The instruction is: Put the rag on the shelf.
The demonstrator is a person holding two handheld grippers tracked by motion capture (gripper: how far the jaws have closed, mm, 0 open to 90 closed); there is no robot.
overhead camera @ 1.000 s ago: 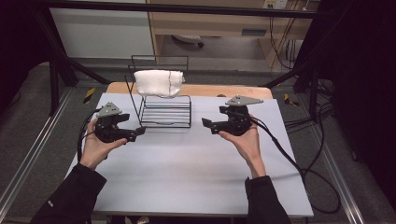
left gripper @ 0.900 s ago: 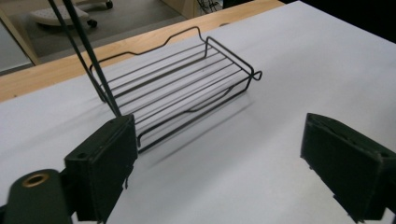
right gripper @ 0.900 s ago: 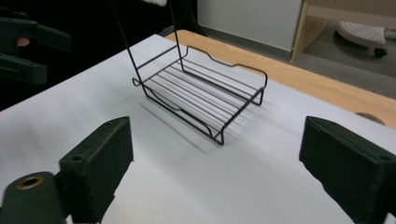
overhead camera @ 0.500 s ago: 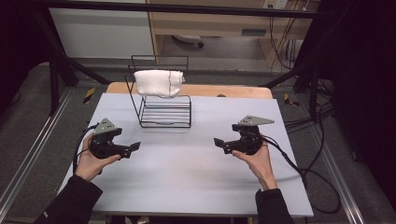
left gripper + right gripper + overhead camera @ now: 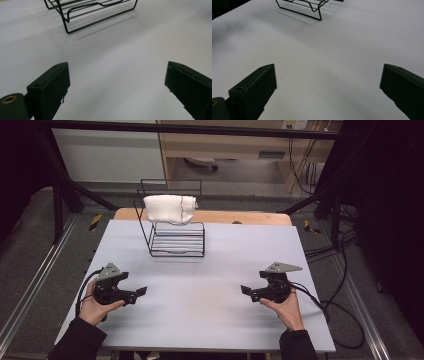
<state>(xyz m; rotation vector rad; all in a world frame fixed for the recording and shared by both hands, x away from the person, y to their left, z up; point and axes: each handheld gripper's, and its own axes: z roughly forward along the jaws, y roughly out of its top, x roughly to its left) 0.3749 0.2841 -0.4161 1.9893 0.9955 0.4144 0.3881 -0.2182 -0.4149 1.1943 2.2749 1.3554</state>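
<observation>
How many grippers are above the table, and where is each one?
2. The left gripper is near the table's front left, the right gripper near its front right. Both stand open and empty, well apart from the rack and towel.

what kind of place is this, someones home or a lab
Most likely a lab or test workshop, not a home: a plain white table inside a black metal frame, loose cables on the grey floor, and a person working a hand-held gripper in each hand.

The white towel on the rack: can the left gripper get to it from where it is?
Probably yes. The left gripper is open and empty, bare table lies between, and the white towel hangs over the wire rack.
</observation>
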